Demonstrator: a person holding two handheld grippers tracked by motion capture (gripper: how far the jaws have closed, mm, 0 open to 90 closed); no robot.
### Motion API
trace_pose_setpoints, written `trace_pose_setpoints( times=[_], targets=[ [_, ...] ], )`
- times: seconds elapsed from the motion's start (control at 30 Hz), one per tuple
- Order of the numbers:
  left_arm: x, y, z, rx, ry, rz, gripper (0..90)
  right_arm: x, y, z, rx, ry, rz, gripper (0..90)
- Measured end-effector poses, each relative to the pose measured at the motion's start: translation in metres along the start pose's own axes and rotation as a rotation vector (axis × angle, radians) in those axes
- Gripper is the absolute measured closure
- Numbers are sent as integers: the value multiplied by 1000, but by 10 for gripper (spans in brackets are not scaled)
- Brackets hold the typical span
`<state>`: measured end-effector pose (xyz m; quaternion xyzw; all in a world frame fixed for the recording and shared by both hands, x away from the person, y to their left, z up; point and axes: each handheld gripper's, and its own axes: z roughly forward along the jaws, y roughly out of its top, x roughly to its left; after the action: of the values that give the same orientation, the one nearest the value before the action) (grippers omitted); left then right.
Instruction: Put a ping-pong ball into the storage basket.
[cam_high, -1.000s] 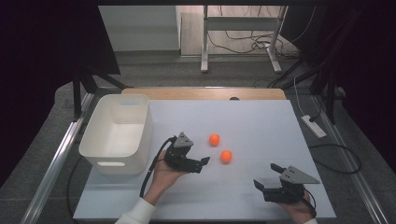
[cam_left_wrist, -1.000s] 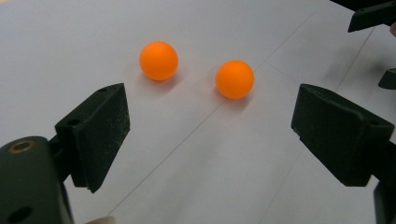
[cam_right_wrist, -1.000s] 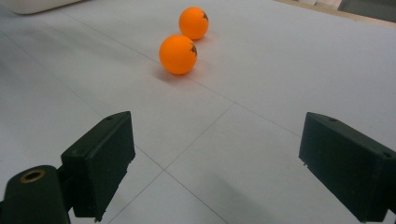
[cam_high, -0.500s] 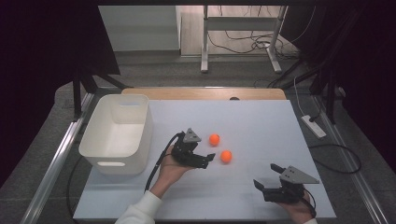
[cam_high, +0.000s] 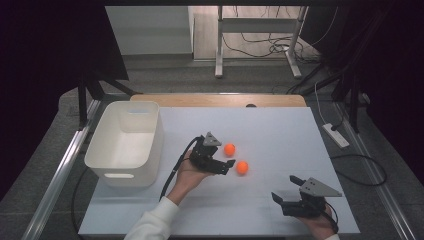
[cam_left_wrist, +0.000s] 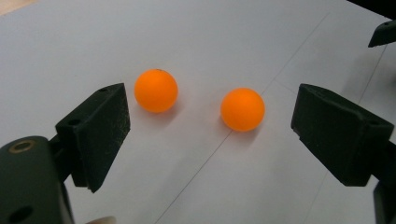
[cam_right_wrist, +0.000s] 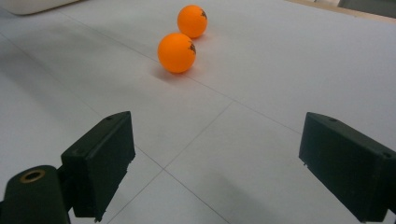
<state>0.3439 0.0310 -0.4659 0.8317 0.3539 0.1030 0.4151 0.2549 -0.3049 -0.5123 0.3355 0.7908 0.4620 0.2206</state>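
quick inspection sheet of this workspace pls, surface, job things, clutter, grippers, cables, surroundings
surface: flat white table top with thin seam lines, bare around the work.
job's things: two small orange balls, far ball and near ball, apart, both loose on the table.
clutter: white plastic bin at the left, looks empty.
grippers: left gripper open, beside the near ball; right gripper open, near the front edge.
cables: black cable trails from the left gripper.
surroundings: power strip and floor wiring beyond the table.

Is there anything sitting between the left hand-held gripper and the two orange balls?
Nothing visible. The left hand-held gripper is open, with bare white table between it and the two orange balls.
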Motion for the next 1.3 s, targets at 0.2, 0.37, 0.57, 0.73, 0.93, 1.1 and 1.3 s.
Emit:
trace_pose_setpoints(
  times=[0.2, 0.37, 0.57, 0.73, 0.93, 1.1, 1.3],
  targets=[
    [6, 2, 5, -9, 3, -6, 126, 0, 0, 1, 0, 3, 1, 101],
    [11, 4, 11, -9, 8, -7, 127, 0, -1, 1, 2, 4, 1, 101],
    [15, 8, 18, 0, 16, 0, 127, 0, -1, 2, 3, 6, -1, 101],
    [18, 12, 22, -18, 12, -5, 128, 0, -1, 2, 5, 3, -3, 101],
    [20, 12, 30, -2, 22, -7, 129, -1, -1, 1, 5, 3, -4, 101],
    [25, 13, 38, 8, 37, -20, 130, 0, -1, 1, 7, 3, -4, 101],
    [30, 13, 49, 9, 30, -27, 130, -1, -1, 1, 6, 4, -4, 101]
  ],
)
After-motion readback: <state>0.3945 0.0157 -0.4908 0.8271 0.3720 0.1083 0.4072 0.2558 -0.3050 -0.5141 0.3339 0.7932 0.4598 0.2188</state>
